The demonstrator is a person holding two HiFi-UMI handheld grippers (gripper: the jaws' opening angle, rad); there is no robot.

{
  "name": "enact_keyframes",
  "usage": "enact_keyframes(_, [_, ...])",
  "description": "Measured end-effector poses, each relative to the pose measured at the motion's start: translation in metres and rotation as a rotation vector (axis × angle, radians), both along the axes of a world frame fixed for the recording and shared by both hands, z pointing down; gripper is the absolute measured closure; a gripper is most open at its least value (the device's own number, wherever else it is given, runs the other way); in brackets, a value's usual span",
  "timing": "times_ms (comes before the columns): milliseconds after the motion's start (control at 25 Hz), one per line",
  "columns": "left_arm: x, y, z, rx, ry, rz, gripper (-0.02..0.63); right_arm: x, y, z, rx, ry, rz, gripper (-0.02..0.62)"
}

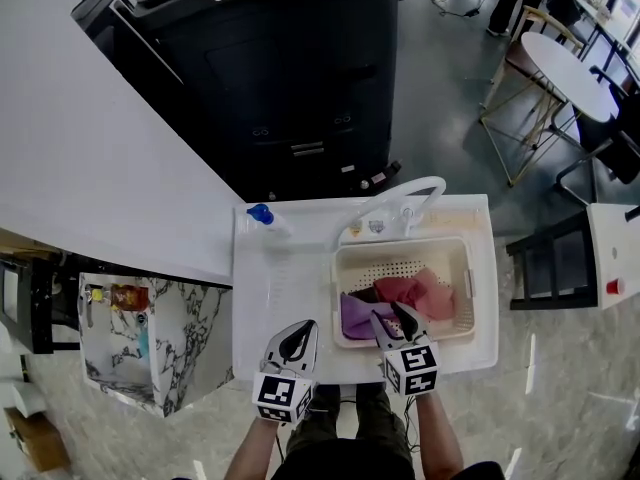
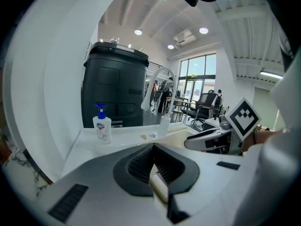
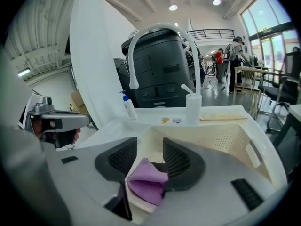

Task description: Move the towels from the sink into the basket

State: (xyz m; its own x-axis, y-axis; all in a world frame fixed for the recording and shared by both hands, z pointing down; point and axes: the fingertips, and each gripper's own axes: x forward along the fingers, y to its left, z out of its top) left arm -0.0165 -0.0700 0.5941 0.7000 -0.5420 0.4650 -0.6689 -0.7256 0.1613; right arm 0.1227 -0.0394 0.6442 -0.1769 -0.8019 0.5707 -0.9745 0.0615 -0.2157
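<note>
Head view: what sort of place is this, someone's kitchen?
Likely an open office or lab hall, not a home kitchen: a freestanding sink unit stands by a large black machine, with a round table beyond.

Purple towel half behind right tool

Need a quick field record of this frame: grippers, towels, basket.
left gripper: shut, empty, over the bare counter left of the basket
right gripper: open, above the basket's near edge, gripping nothing
purple towel: in basket, near-left corner, under the right gripper
pink towel: in basket, middle
basket: cream, perforated, sits in the sink
soap bottle: counter, back left
towels outside basket: none visible
</note>
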Motion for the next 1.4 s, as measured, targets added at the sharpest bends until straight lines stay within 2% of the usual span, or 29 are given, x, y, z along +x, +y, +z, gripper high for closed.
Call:
enact_keyframes(640, [-0.015,0.0,-0.064,0.132,0.065,0.034,0.603,-0.014,0.007,-0.073,0.17,0.032,0.059,0.41])
enact_keyframes(1160, [-0.036,0.001,-0.128,0.247,0.155,0.075,0.603,-0.039,0.017,-0.147,0.329,0.121,0.106,0.516])
enact_keyframes(1400, [-0.058,0.001,-0.14,0.274,0.174,0.087,0.603,-0.055,0.023,-0.171,0.395,0.159,0.134,0.551])
